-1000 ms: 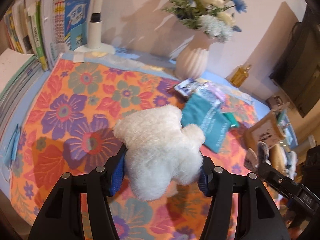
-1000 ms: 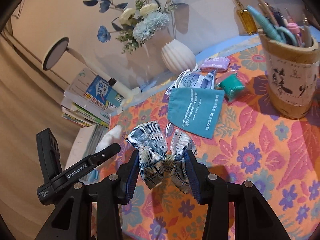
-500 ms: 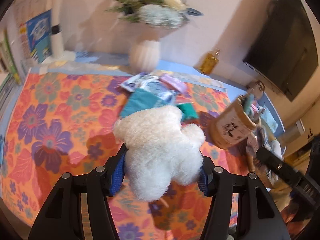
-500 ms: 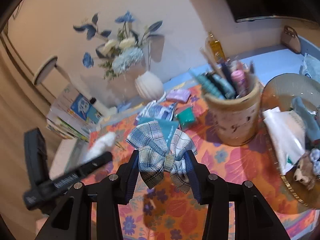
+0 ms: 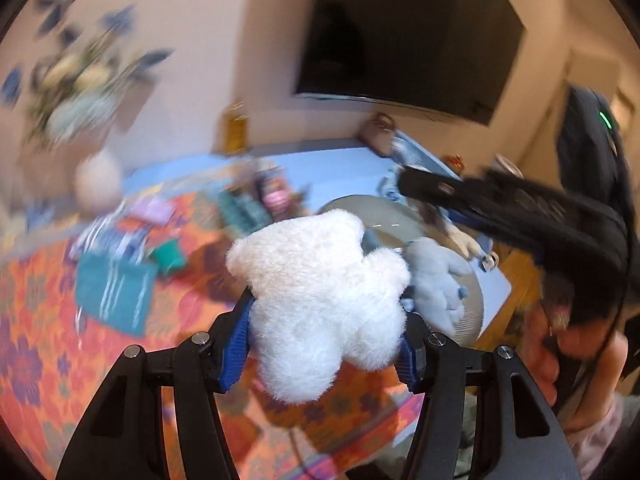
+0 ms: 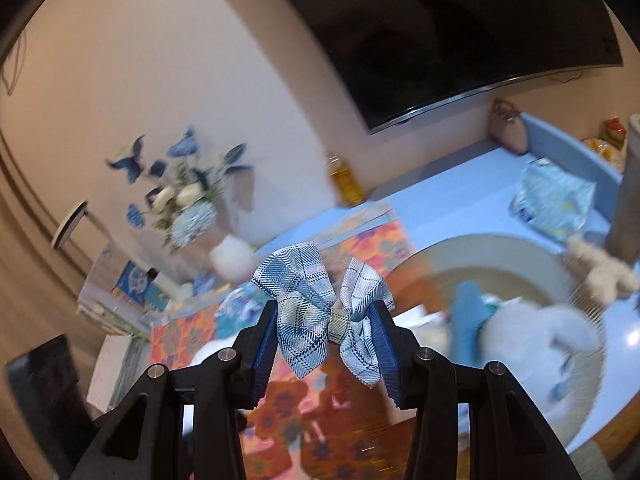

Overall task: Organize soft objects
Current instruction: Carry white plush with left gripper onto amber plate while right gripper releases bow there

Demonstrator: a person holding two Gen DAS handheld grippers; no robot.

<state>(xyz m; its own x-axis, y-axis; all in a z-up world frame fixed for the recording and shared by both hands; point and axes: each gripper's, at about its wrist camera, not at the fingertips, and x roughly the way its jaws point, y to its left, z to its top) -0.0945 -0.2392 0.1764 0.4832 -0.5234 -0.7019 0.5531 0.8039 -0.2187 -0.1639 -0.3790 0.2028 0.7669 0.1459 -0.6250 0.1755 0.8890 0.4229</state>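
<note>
My left gripper (image 5: 326, 344) is shut on a fluffy white plush toy (image 5: 320, 304), held above the flowered orange cloth (image 5: 48, 344). Behind the toy lies a round grey basket (image 5: 476, 292) with a pale blue plush (image 5: 440, 284) in it. My right gripper (image 6: 326, 340) is shut on a blue plaid fabric bow (image 6: 316, 312), lifted over the same cloth (image 6: 368, 248). The basket (image 6: 472, 256) shows at right in the right wrist view, holding the pale blue plush (image 6: 532, 344), a tan plush (image 6: 600, 276) and blue cloth. The right gripper also appears as a dark blurred shape (image 5: 512, 216) over the basket.
A teal pouch (image 5: 116, 292), small packets and a pen holder (image 5: 272, 196) lie on the cloth. A white vase of flowers (image 6: 196, 208) and a stack of books (image 6: 128, 292) stand at back left. A dark screen (image 6: 460, 32) hangs on the wall. A person's hand (image 5: 560, 344) is at right.
Both grippers have swung right and upward with their loads. The basket has come into view, and the books and vase have slid to the left. Neither grip has changed.
</note>
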